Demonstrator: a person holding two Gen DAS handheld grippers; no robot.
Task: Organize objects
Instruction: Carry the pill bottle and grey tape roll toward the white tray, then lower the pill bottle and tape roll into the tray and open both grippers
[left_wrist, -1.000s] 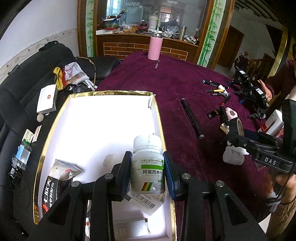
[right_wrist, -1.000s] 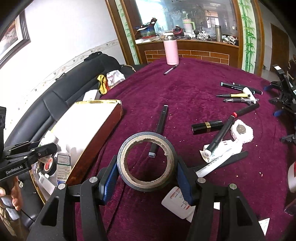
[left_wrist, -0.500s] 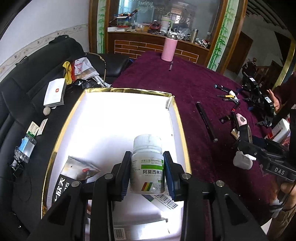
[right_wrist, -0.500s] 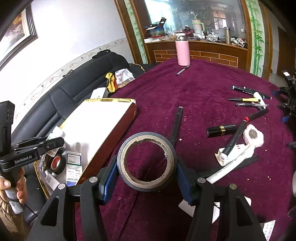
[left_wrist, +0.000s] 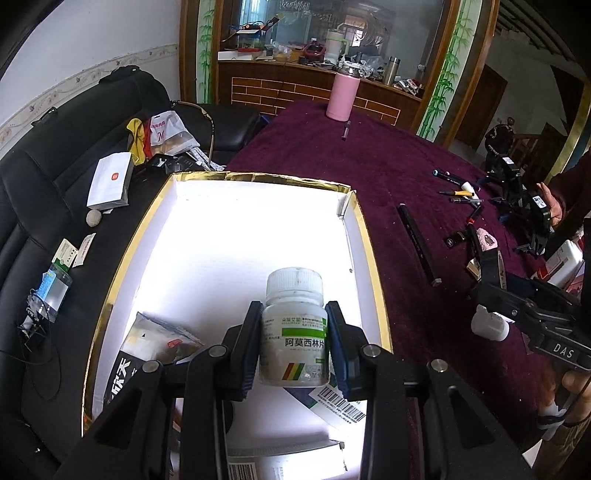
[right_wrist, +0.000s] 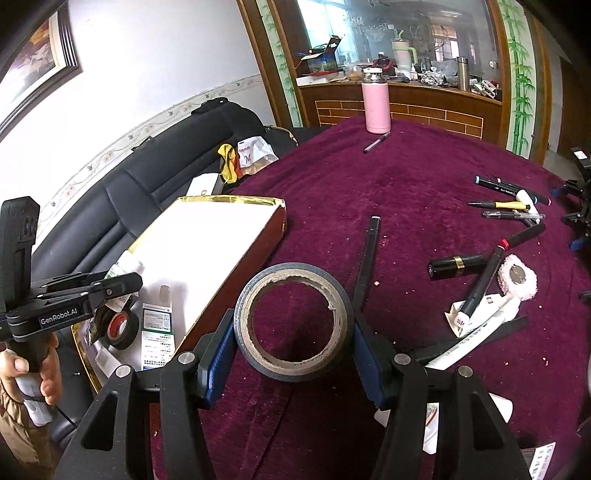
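Both tongs grip: left tongs (left_wrist: 293, 341) clamp the pill bottle (left_wrist: 294, 328), right tongs (right_wrist: 291, 334) the tape roll (right_wrist: 293, 321).

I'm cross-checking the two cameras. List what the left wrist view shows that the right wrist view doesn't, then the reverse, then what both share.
Left wrist only: the left gripper shut on a white pill bottle above the box floor, and a silver sachet inside.

Right wrist only: the right gripper shut on a tape roll, and a framed picture.

Both: the gold-rimmed box, the pink flask, the maroon tablecloth.
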